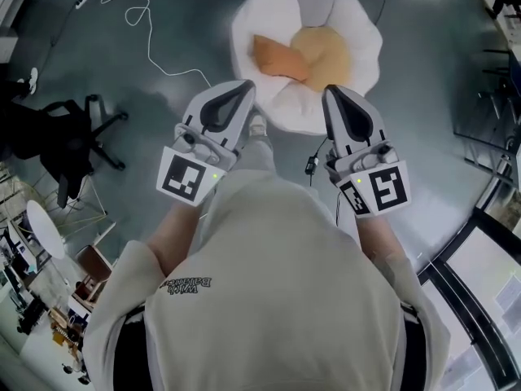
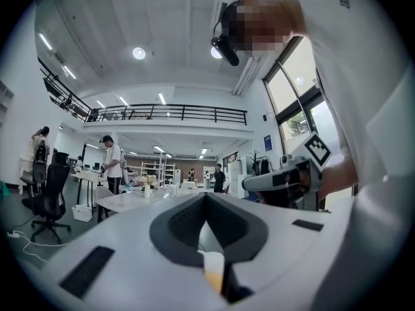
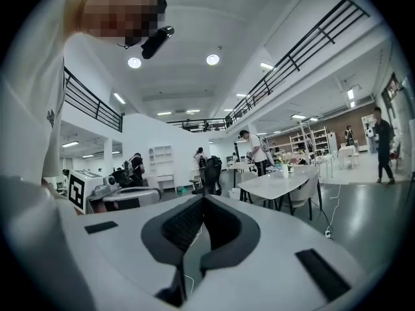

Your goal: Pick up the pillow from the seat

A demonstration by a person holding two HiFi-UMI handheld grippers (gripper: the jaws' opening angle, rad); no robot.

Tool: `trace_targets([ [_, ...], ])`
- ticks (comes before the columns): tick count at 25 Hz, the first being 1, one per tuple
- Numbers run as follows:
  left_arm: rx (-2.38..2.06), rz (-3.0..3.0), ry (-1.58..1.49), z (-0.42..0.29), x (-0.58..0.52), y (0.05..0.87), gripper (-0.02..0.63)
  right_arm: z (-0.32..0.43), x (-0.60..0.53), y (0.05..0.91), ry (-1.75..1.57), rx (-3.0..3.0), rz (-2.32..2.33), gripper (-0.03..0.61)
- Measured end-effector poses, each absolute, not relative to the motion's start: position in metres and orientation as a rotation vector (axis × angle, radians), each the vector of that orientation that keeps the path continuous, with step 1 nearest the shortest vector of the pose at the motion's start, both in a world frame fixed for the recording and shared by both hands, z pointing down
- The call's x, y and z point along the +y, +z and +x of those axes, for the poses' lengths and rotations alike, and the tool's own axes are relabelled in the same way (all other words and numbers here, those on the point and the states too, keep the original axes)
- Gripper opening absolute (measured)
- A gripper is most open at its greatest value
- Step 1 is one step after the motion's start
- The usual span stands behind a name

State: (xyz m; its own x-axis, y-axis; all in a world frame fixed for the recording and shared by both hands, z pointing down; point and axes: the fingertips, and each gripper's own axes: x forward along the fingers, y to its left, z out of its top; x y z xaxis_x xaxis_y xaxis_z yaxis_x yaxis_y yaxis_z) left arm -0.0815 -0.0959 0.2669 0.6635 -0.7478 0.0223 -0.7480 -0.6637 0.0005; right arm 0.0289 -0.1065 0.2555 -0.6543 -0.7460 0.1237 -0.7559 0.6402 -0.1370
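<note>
An orange pillow (image 1: 277, 55) lies on a white, petal-shaped seat (image 1: 362, 23) with a yellowish centre cushion (image 1: 330, 51), on the floor at the top of the head view. My left gripper (image 1: 247, 86) and right gripper (image 1: 330, 92) are held side by side just short of the seat, both pointing towards it and touching nothing. Each has its jaws shut with nothing between them. In the left gripper view the tips of the left gripper (image 2: 206, 196) meet, and the right gripper (image 2: 285, 179) shows beside it. The right gripper view shows the right gripper (image 3: 204, 199) closed.
A black office chair (image 1: 73, 137) stands at the left of the floor. A white cable (image 1: 151, 47) trails across the floor towards the seat. A window wall (image 1: 488, 243) runs along the right. Tables (image 3: 279, 183) and standing people (image 2: 111, 164) are farther off in the room.
</note>
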Motion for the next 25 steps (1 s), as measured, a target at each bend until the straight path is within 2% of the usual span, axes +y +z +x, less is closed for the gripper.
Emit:
trace_targets([
  [11, -1.176, 2.833, -0.043, -0.117, -0.157, 0.263, 0.009, -0.008, -0.173, 0.227, 0.197, -2.800, 1.363, 0.011],
  [25, -1.217, 2.842, -0.041, -0.080, -0.169, 0.236, 0.009, 0.019, -0.181, 0.215, 0.158, -2.824, 1.316, 0.011],
])
